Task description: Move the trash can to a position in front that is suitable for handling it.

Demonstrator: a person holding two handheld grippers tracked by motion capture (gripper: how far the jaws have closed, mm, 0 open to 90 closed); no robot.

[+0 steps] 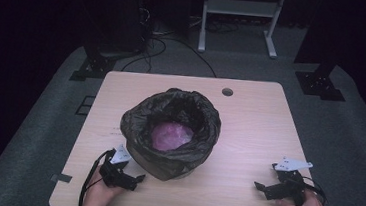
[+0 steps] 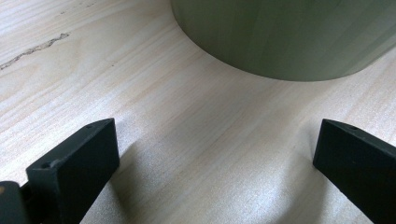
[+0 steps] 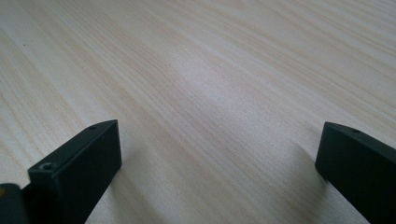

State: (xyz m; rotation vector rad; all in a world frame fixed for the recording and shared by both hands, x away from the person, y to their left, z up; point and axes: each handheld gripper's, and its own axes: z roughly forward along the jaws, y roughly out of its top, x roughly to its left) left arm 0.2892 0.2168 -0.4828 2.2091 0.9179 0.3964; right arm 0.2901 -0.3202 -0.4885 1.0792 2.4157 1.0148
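High view, bin: a round waste bin lined with a crinkled black plastic bag [image 1: 171, 132] stands upright near the middle of the light wooden table [image 1: 255, 119], slightly toward the near edge and left of centre; the bag folds over the rim and hangs down the outside.
High view, contents: a crumpled pink plastic lump [image 1: 170, 134] lies at the bottom of the bin.
High view, axis: the bin's long axis is vertical, its mouth facing straight up.
High view, left gripper: the left gripper [image 1: 134, 179] rests near the near-left corner, just beside the bin's base, its black jaws apart and pointing toward the bin, nothing between them.
High view, right gripper: the right gripper [image 1: 260, 187] rests near the near-right corner, well apart from the bin, jaws pointing left along the near edge.
Left gripper view, bin: the bin's smooth olive-green curved wall [image 2: 289, 37] rises from the table ahead of the jaws.
Left gripper view, jaws: both black jaws stand wide apart over bare wood, holding nothing.
Right gripper view, jaws: the right gripper's jaws are spread wide over bare wood grain, empty.
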